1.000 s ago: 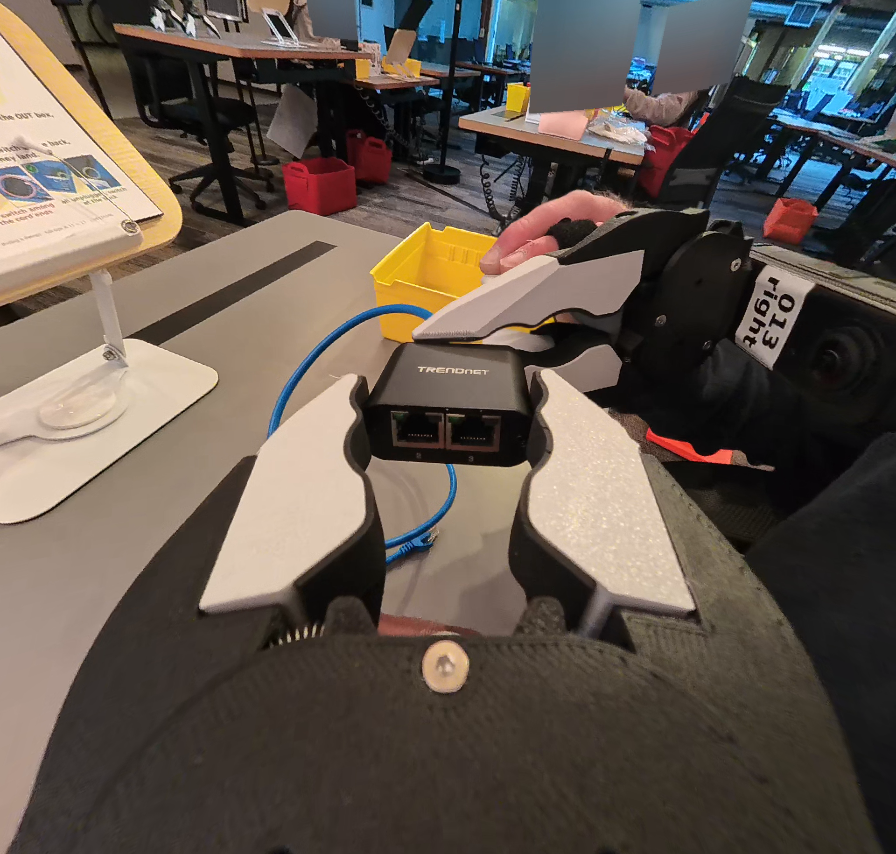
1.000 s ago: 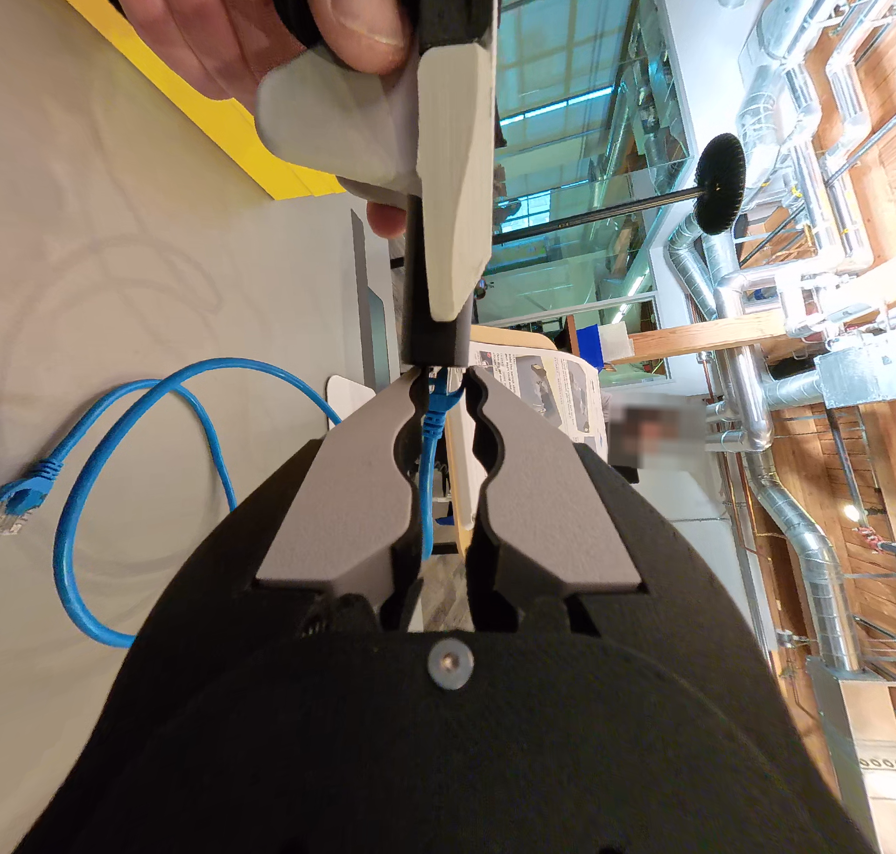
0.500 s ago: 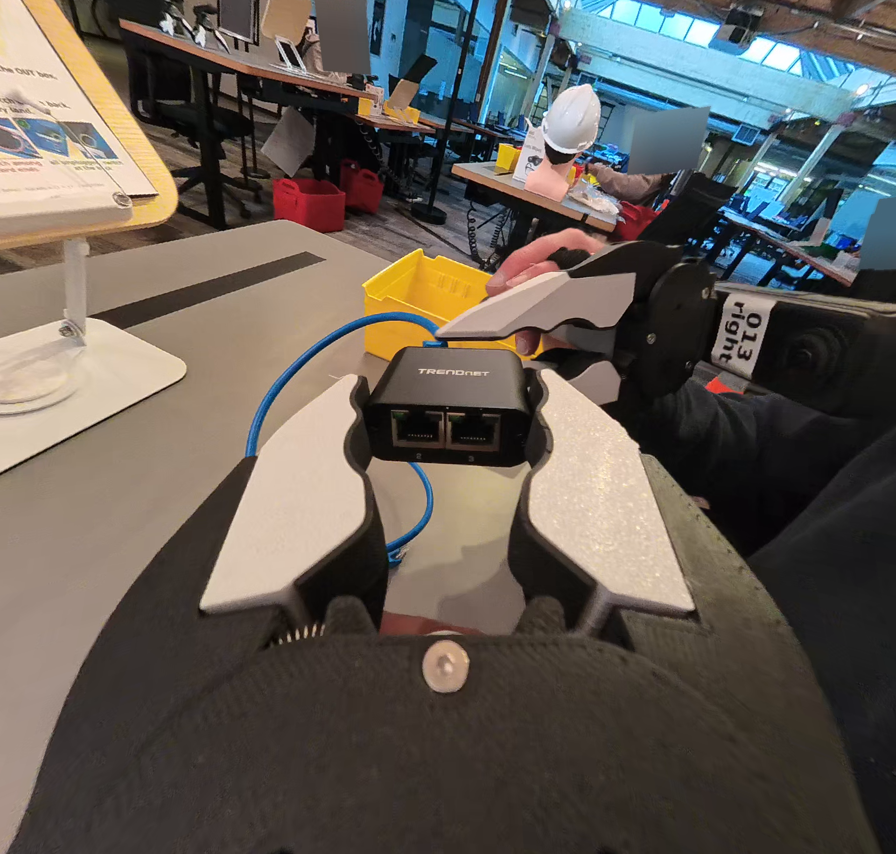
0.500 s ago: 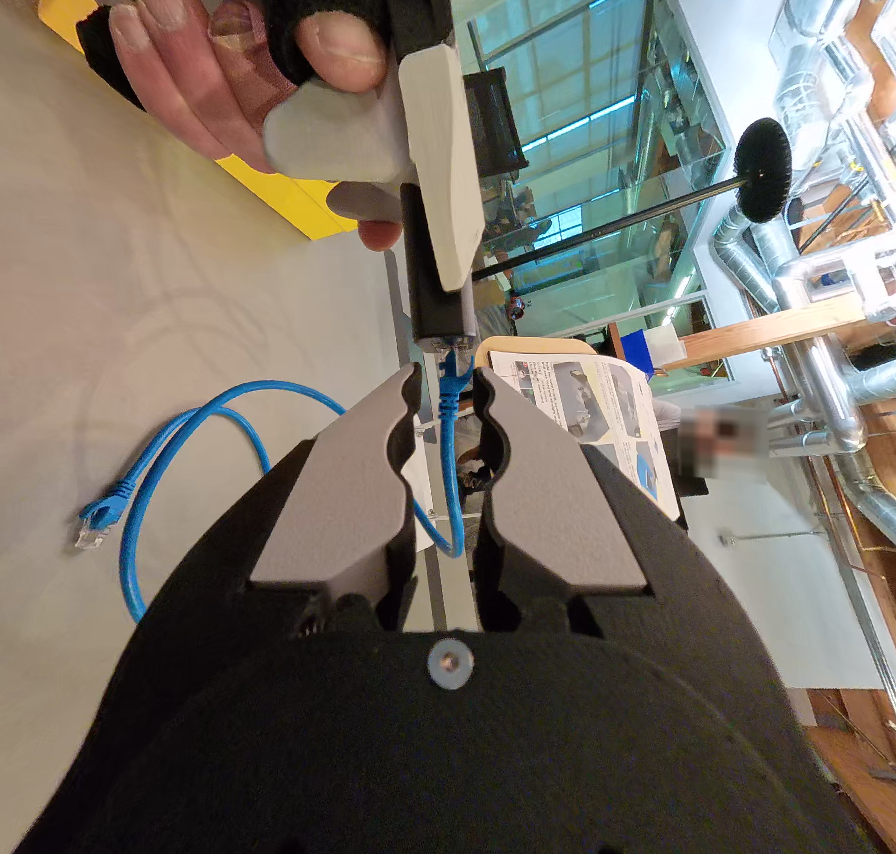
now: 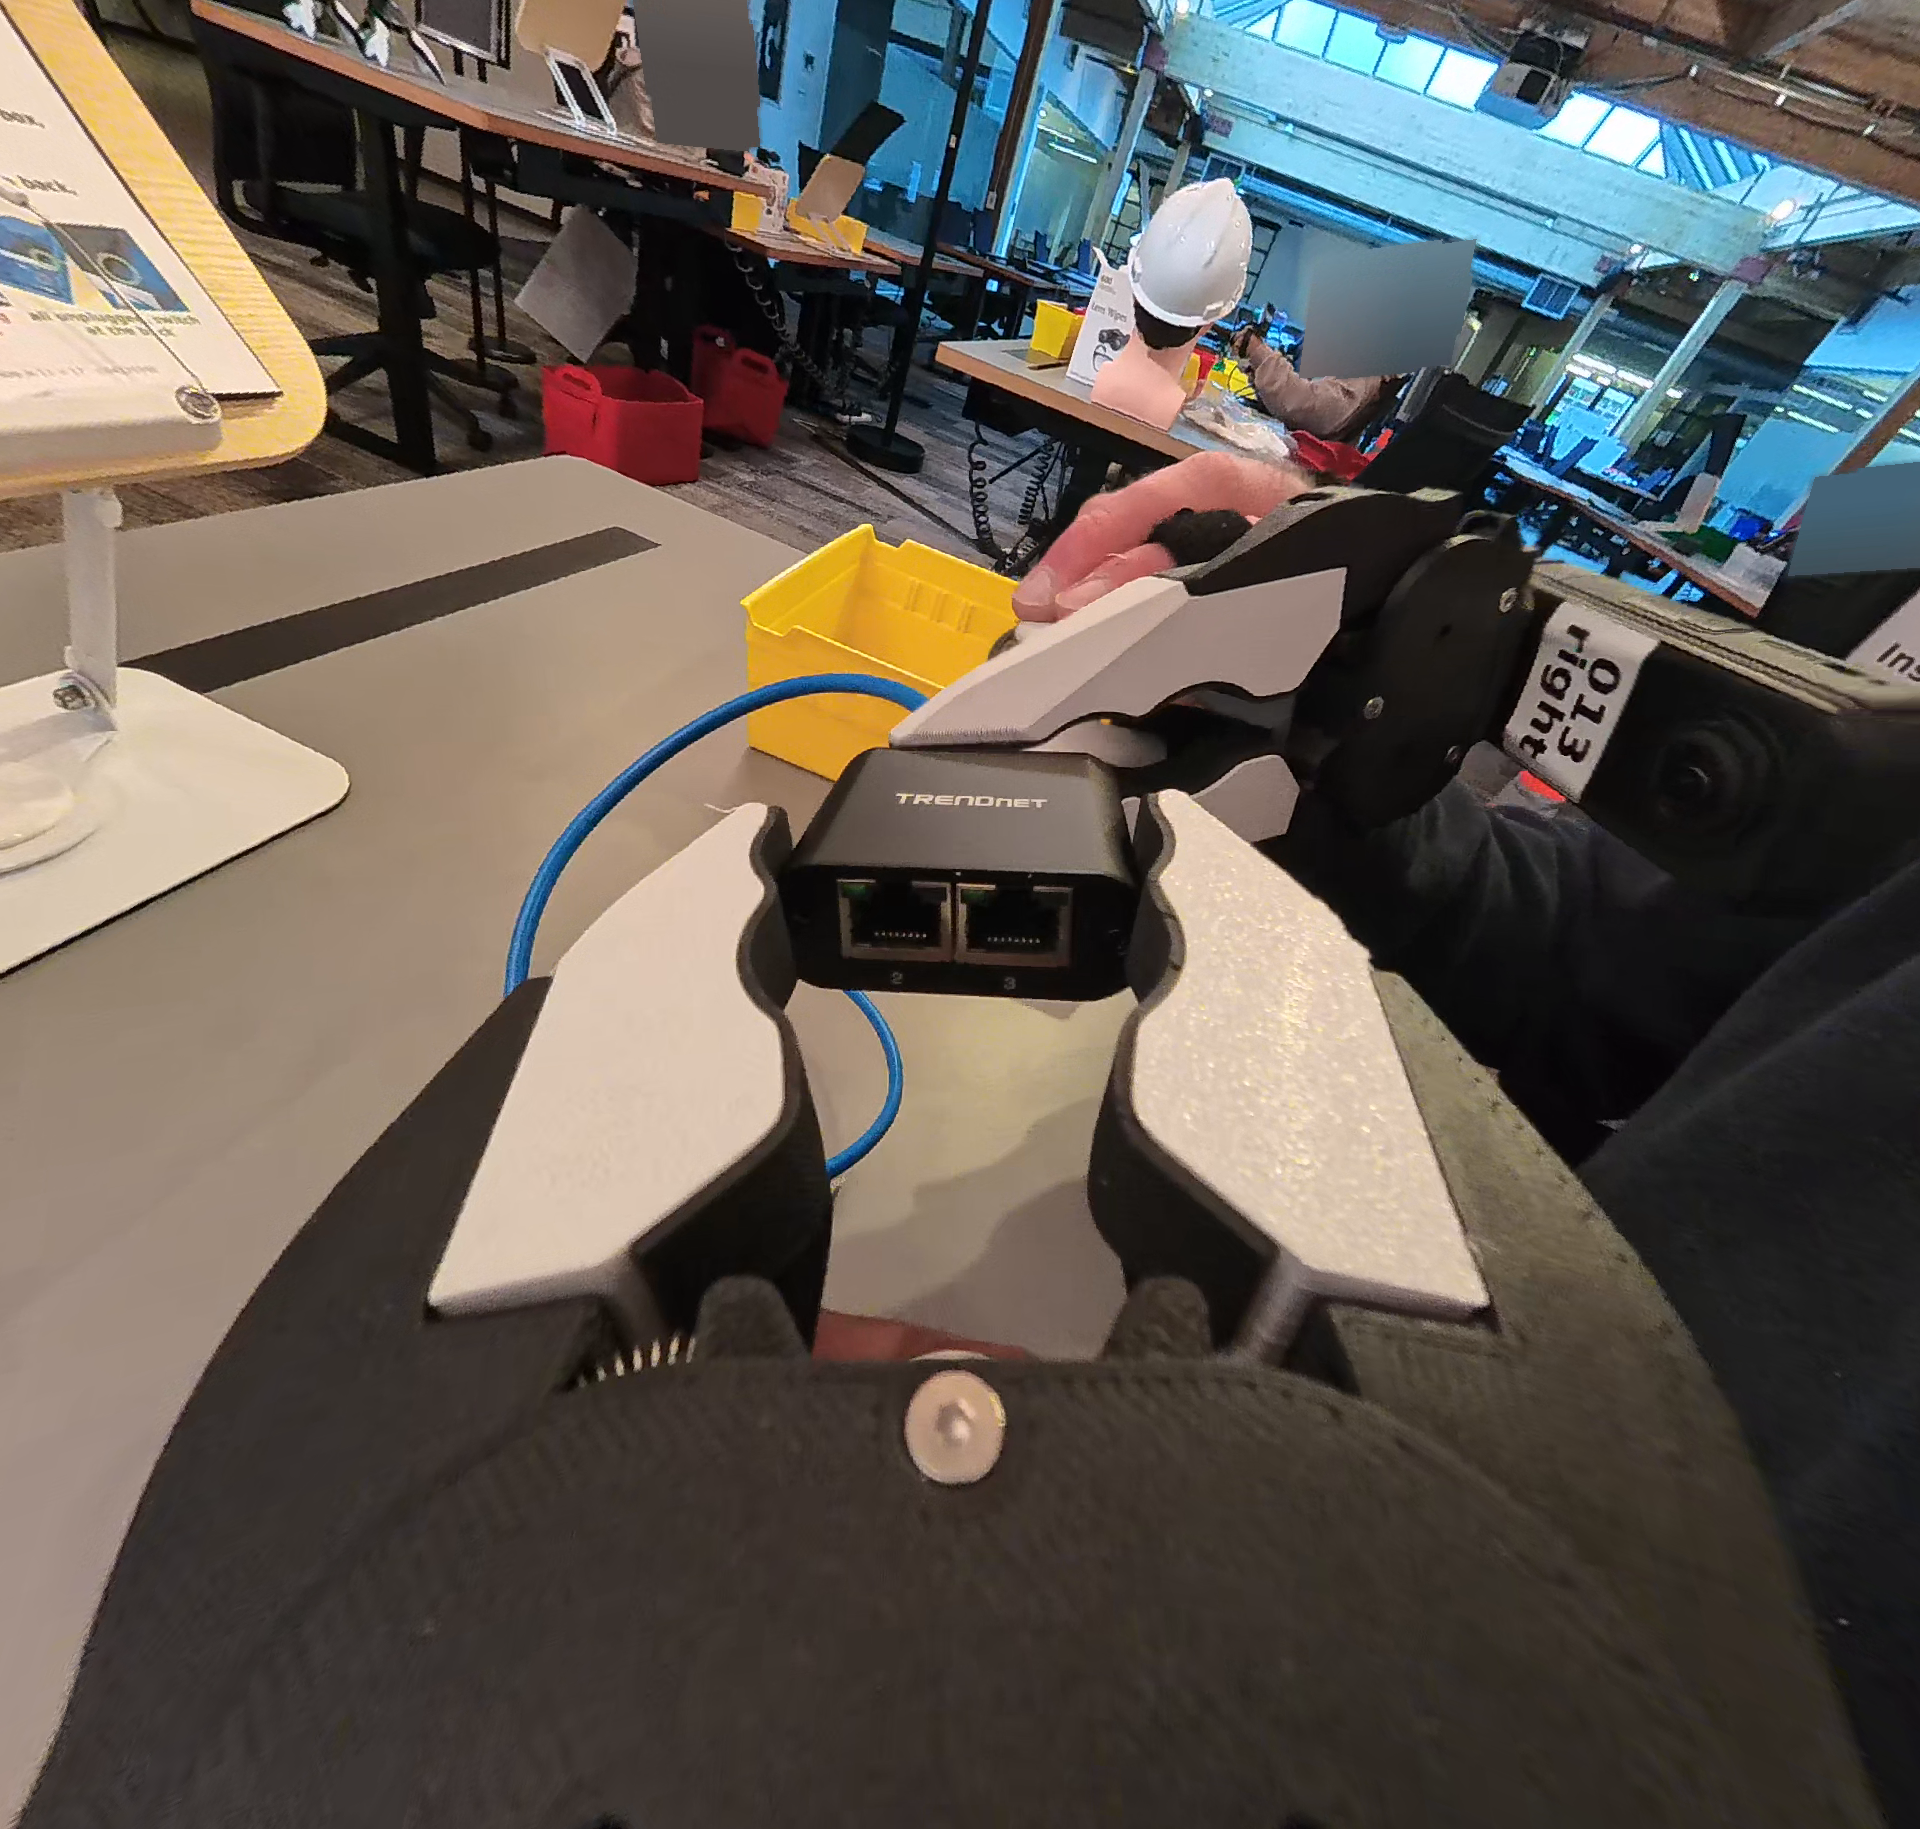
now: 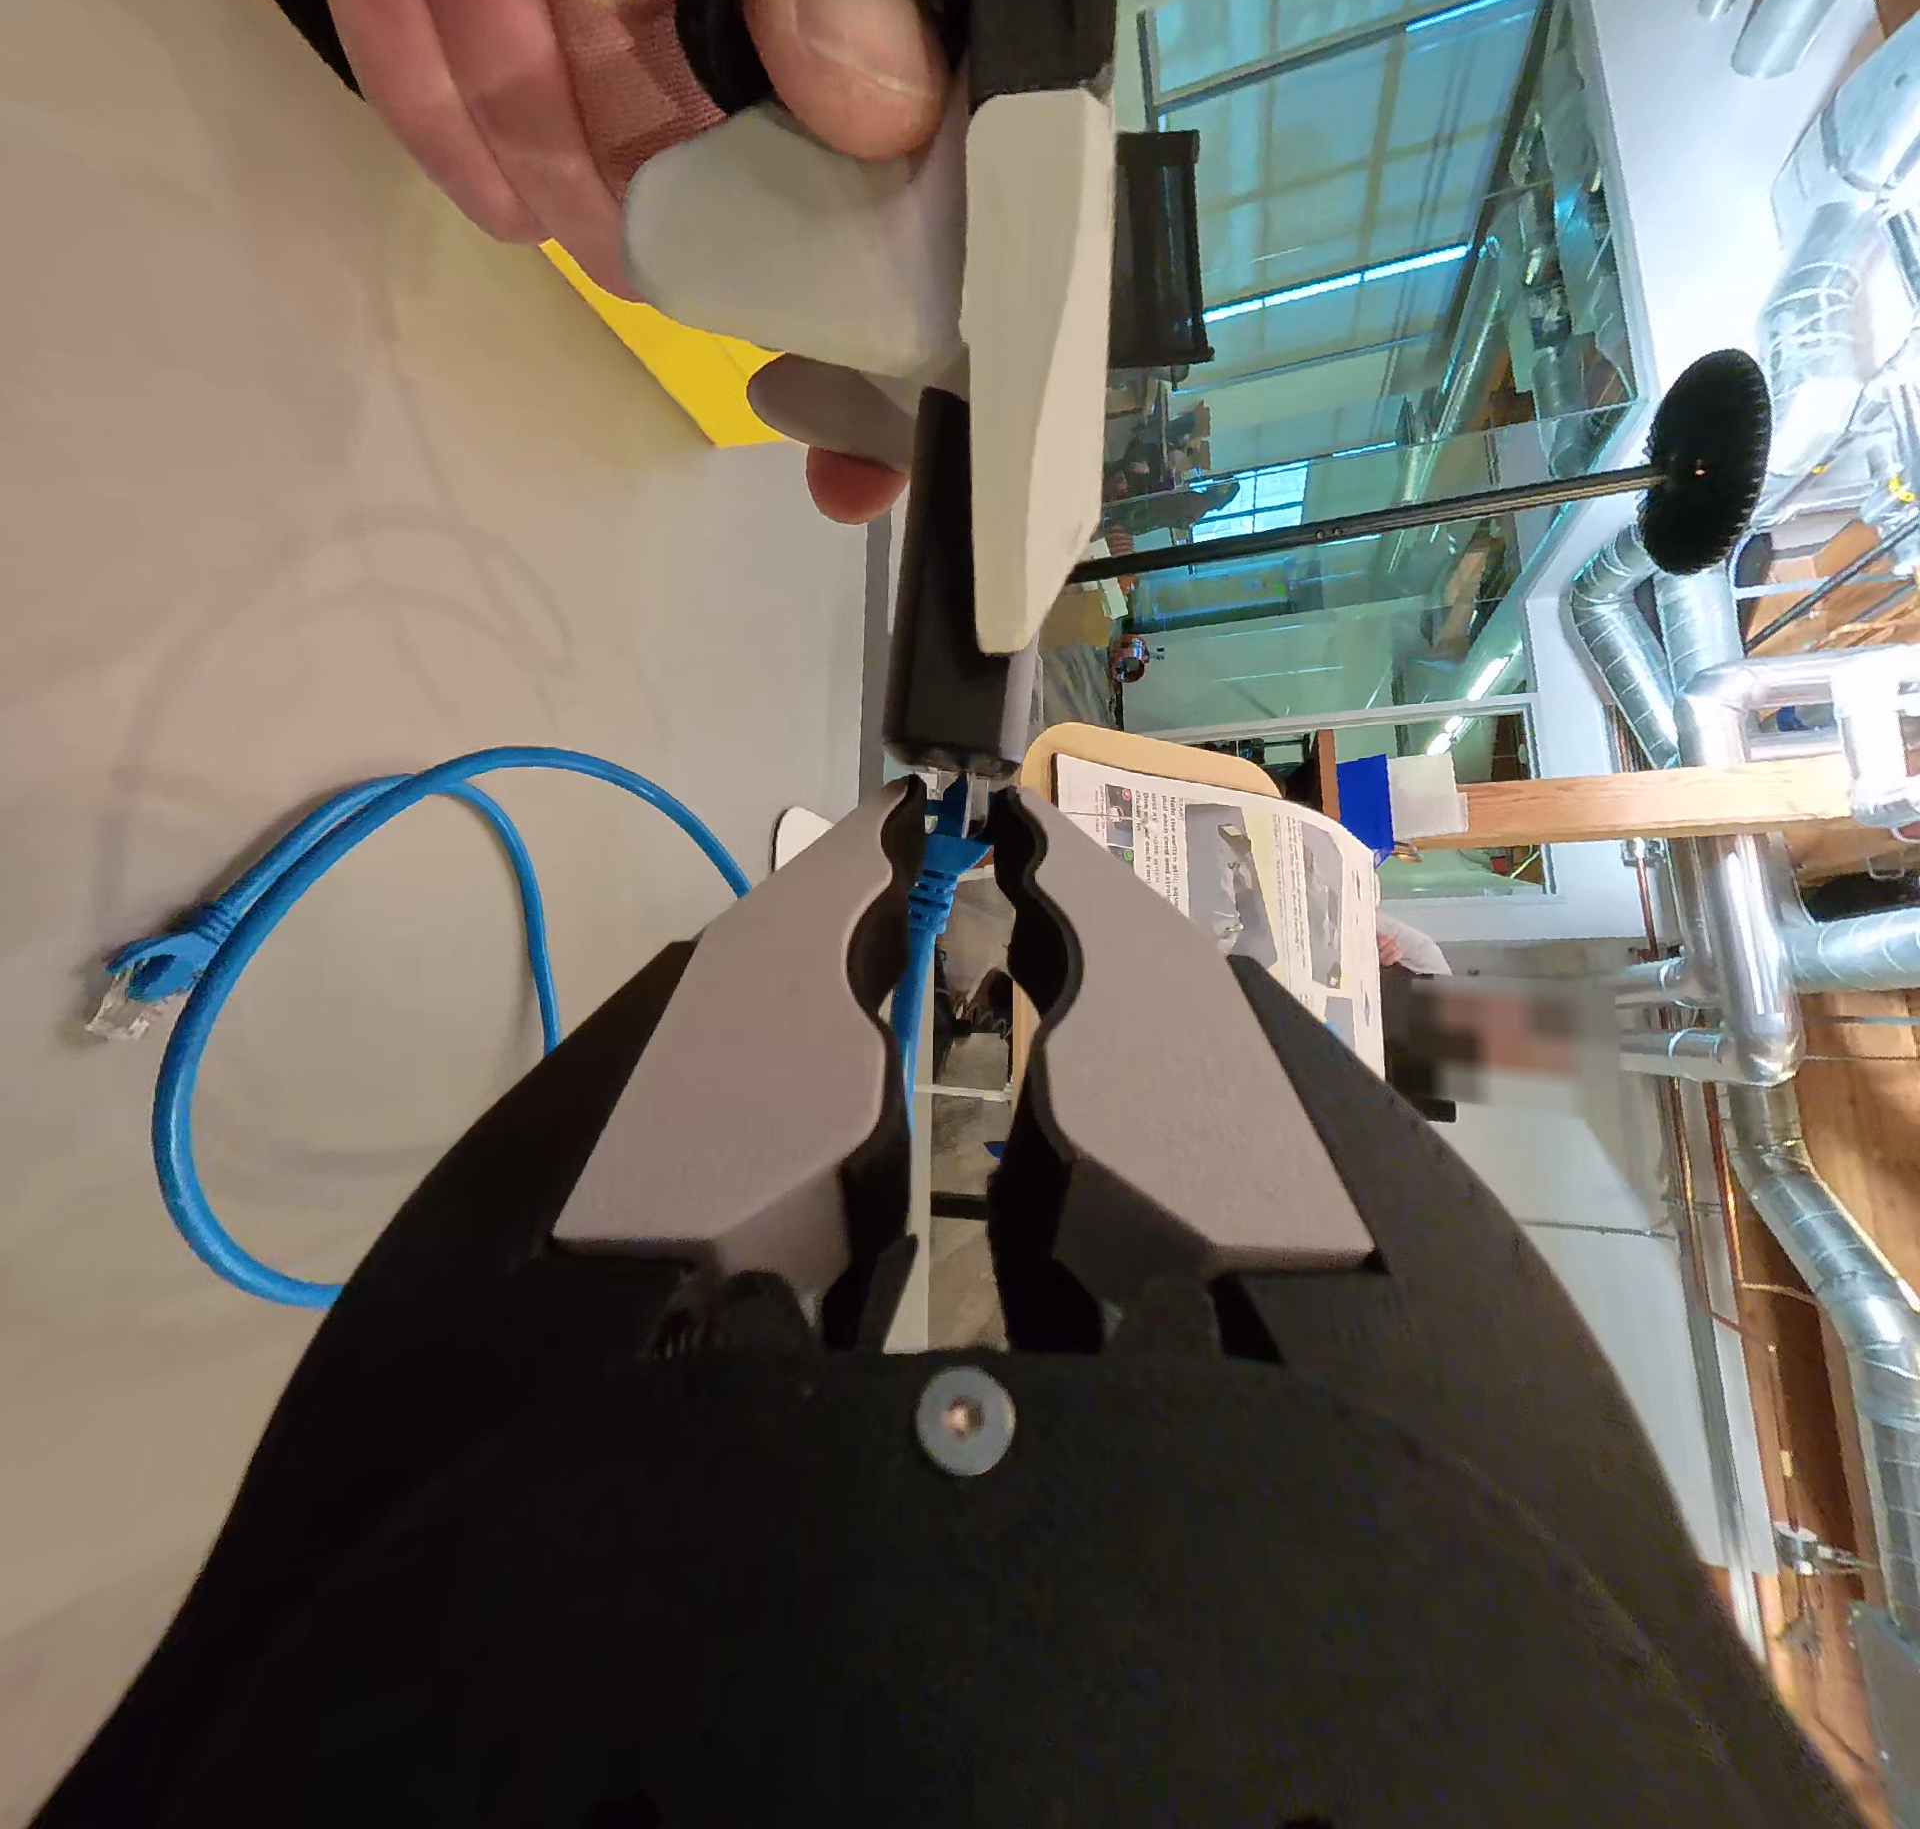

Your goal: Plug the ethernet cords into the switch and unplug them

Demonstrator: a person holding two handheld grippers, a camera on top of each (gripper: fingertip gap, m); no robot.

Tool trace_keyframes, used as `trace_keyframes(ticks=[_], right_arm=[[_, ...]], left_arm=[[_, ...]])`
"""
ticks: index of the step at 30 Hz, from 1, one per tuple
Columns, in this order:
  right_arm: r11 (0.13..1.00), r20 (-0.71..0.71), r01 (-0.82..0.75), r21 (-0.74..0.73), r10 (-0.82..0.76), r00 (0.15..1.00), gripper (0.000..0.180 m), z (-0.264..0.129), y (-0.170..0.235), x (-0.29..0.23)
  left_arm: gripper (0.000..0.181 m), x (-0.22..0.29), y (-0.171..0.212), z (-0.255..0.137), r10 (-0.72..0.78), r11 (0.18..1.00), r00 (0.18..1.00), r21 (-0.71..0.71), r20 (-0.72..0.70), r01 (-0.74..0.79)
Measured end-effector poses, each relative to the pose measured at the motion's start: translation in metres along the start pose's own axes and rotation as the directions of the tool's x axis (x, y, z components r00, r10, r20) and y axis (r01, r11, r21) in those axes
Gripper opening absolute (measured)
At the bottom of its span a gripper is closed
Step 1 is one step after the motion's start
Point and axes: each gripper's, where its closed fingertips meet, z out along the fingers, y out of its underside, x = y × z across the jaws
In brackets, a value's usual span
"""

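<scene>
Your left tool [image 5: 956,906] is clamped on the black switch [image 5: 961,880] at the centre of the left wrist view, holding it off the grey worktop [image 5: 312,948] with two vacant ports facing the camera. Your right tool [image 6: 956,823] sits at the centre of the right wrist view with its tips pinched around the plug of the blue ethernet cord [image 6: 940,870], right at the switch's [image 6: 951,657] far face; you cannot tell from either view whether the plug is seated in a port. The cord loops down across the worktop to the left of that frame, and its free plug lies at middle left. In the left wrist view the right tool [image 5: 1039,730] comes in from the right just behind the switch, with the yellow bin [image 5: 862,657] behind it.
</scene>
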Motion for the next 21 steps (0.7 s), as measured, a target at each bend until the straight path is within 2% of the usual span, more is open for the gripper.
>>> trace_keyframes(ticks=[7,17,21], right_arm=[[0.993,0.14,0.107,-0.042,-0.1,0.985,0.008,-0.002,0.0,-0.01],[0.993,0.169,0.094,-0.069,-0.081,0.982,0.007,-0.008,0.003,-0.004],[0.986,0.157,0.05,-0.158,-0.025,0.987,0.007,-0.018,0.037,0.0]], left_arm=[[0.062,0.001,0.002,0.001,-0.03,1.0,0.999,0.009,-0.015,0.03],[0.062,0.005,-0.004,0.002,-0.047,0.996,0.998,0.072,-0.042,0.05],[0.062,-0.024,-0.032,-0.033,-0.024,0.988,0.997,0.157,0.067,0.013]])
